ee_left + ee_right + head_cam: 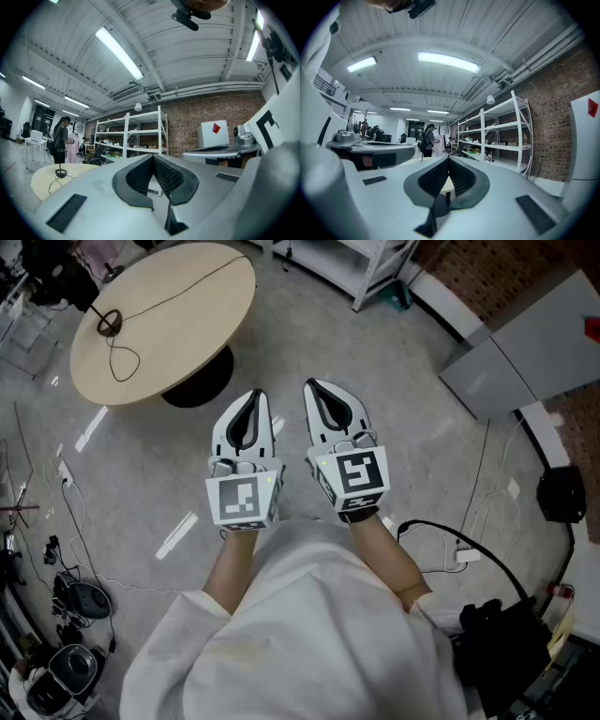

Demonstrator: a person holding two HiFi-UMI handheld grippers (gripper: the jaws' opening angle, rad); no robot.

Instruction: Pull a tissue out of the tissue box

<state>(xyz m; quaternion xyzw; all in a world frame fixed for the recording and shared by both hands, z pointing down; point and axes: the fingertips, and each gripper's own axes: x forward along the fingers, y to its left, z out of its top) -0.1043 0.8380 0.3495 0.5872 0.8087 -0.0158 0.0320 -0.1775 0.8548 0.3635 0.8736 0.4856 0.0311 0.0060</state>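
Nearest, white cloth sleeves (309,615). Just past them, white left tool (254,396) and white right tool (314,387), side by side, level, each pressed together on nothing. No tissue box in any view. Only a round beige table (178,306) ahead-left, nearer the left tool, bearing a black cable (111,322).

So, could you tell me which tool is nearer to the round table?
Left. The left tool lies just beside the round table; the right tool is beyond it, farther off.
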